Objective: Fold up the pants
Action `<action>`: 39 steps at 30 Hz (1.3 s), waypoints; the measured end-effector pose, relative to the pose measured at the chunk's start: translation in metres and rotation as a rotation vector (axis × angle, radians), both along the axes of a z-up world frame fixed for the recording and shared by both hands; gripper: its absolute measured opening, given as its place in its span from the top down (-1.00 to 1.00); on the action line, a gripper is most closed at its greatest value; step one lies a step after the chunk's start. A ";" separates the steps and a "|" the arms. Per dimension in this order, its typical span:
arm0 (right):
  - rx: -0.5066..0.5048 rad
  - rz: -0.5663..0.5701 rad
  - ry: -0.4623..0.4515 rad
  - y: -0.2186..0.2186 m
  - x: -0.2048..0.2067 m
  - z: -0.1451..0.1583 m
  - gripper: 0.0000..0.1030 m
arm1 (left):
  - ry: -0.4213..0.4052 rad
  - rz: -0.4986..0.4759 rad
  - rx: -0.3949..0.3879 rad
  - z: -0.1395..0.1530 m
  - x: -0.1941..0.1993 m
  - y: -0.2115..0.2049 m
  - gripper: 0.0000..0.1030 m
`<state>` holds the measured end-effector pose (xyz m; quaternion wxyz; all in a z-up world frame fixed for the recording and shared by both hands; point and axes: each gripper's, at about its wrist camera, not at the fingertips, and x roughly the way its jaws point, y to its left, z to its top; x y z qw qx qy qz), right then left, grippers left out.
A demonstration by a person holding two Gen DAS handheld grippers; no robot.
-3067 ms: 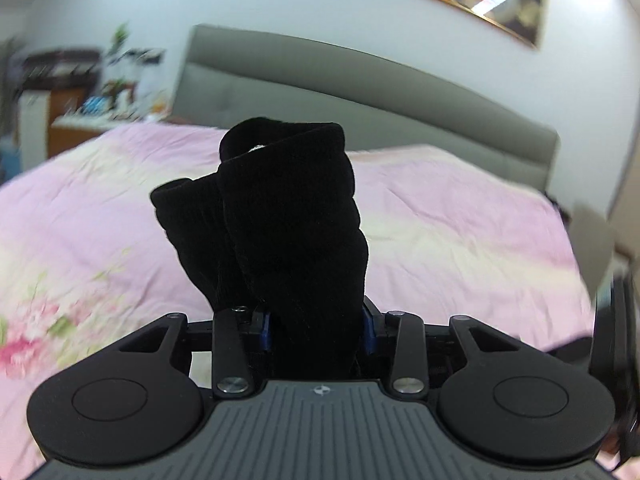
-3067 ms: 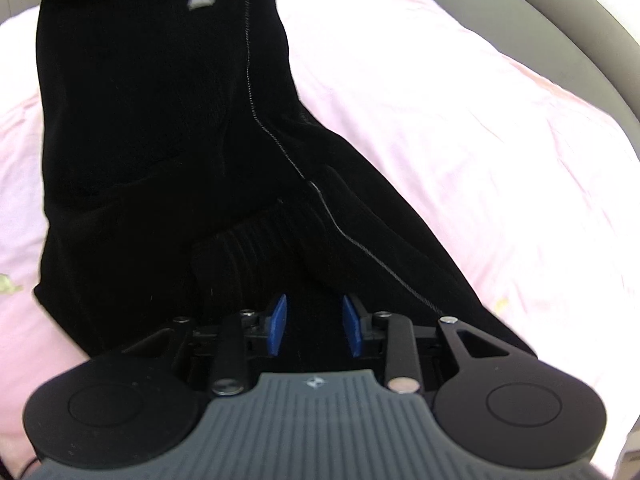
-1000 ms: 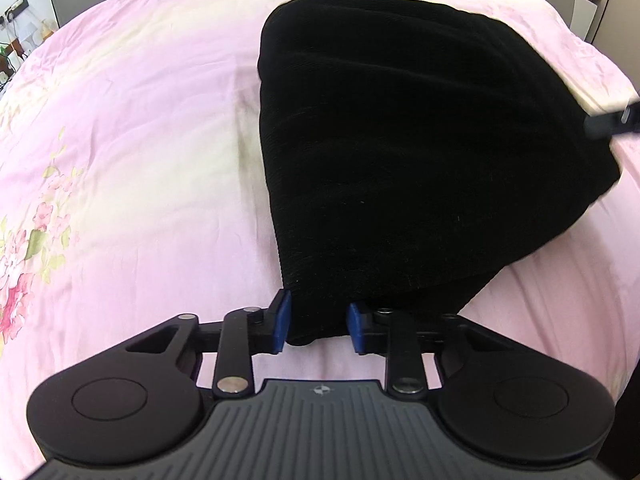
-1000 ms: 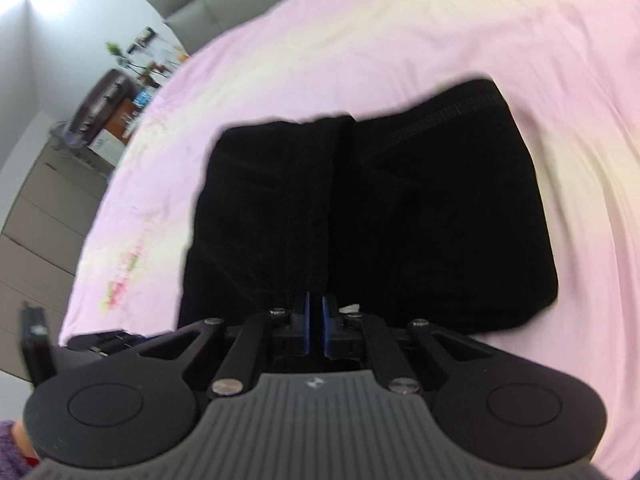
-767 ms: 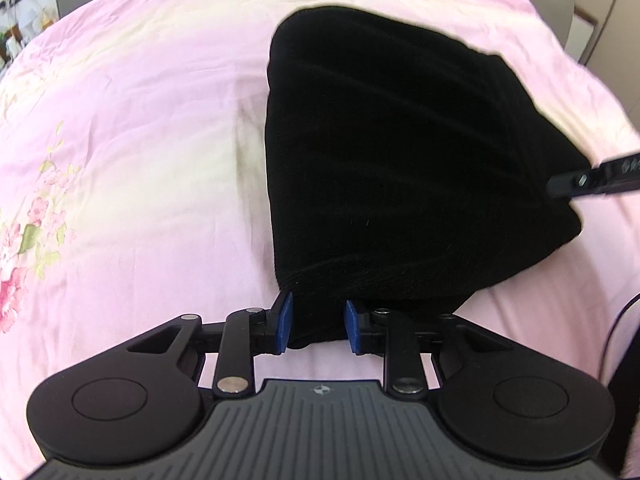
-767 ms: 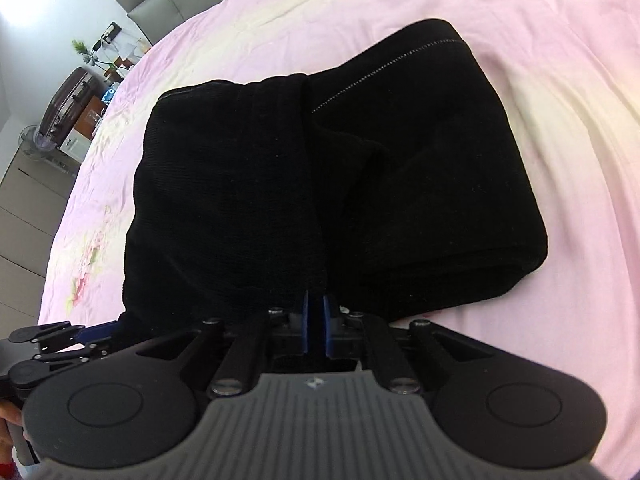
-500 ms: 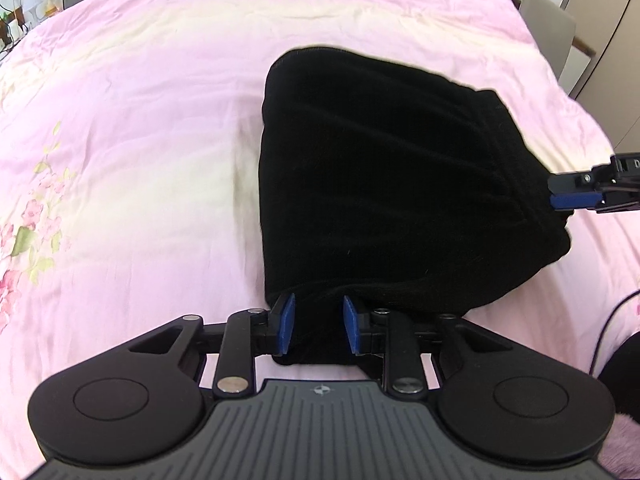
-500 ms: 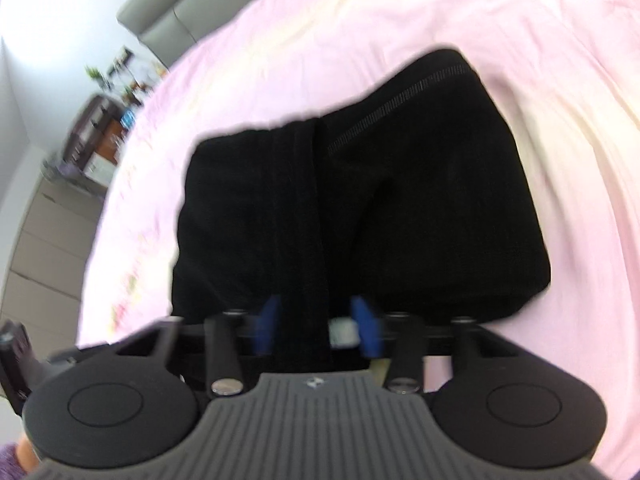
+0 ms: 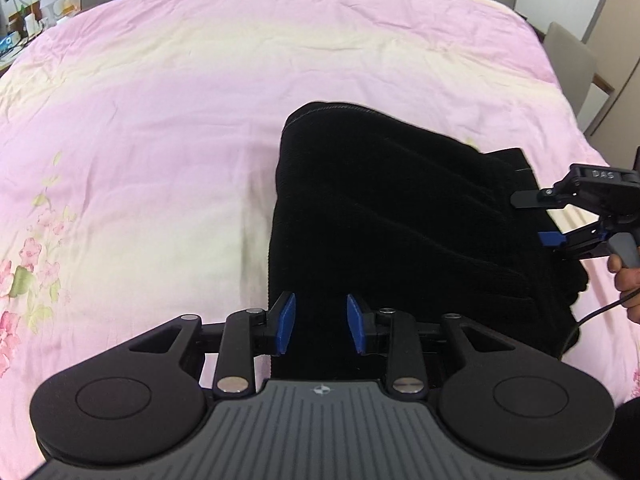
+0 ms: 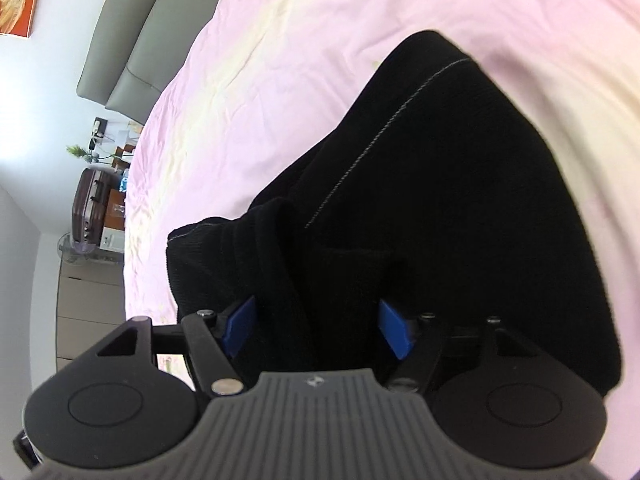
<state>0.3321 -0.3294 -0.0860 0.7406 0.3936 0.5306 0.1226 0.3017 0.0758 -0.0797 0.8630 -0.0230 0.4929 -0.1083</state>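
Left gripper (image 9: 319, 329) jaws stand apart over the near edge of the folded black pants (image 9: 400, 216), gripping nothing. Right gripper (image 10: 318, 328) jaws spread wide, released since a second ago. Pants lie ahead on the pink bed (image 9: 160, 120); grey headboard (image 10: 132, 40) beyond.

My right gripper (image 10: 318, 328) is hanging spread wide over the folded black pants (image 10: 440, 200) lying on the pink bedspread (image 10: 280, 60).
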 end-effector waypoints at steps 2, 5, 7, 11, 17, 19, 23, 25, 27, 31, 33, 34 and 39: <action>-0.030 0.029 -0.009 0.009 0.006 0.002 -0.24 | 0.017 0.020 -0.006 -0.008 0.005 0.002 0.31; -0.120 0.069 -0.074 0.020 0.011 0.018 0.48 | 0.030 0.053 -0.005 -0.015 0.007 0.004 0.31; -0.181 0.125 -0.131 0.029 0.012 0.036 0.70 | 0.020 0.071 -0.006 -0.016 0.008 0.005 0.31; -0.292 0.278 -0.291 0.055 0.020 0.091 0.87 | -0.009 0.106 -0.041 -0.008 0.015 0.008 0.31; -0.370 0.327 -0.443 0.053 0.035 0.160 1.00 | -0.091 0.103 -0.080 0.015 0.026 -0.006 0.31; -0.393 0.301 -0.423 0.038 0.042 0.164 1.00 | -0.104 0.089 -0.093 0.018 0.032 -0.013 0.31; -0.455 0.255 -0.355 0.007 0.049 0.142 1.00 | -0.096 0.067 -0.124 0.011 0.044 -0.031 0.31; -0.481 0.226 -0.293 -0.013 0.050 0.112 1.00 | -0.089 0.062 -0.138 0.007 0.049 -0.039 0.31; -0.479 0.188 -0.229 -0.029 0.054 0.083 1.00 | -0.086 0.053 -0.138 0.004 0.052 -0.046 0.31; -0.473 0.163 -0.194 -0.039 0.056 0.041 0.98 | -0.084 0.044 -0.115 -0.001 0.054 -0.050 0.31; -0.468 0.173 -0.188 -0.038 0.059 0.039 0.91 | -0.075 0.055 -0.119 -0.002 0.056 -0.047 0.31; -0.465 0.179 -0.184 -0.039 0.060 0.042 0.89 | -0.074 0.059 -0.125 -0.002 0.056 -0.046 0.31; -0.456 0.180 -0.296 -0.039 0.046 0.083 0.38 | -0.092 0.090 -0.140 0.000 0.051 -0.039 0.31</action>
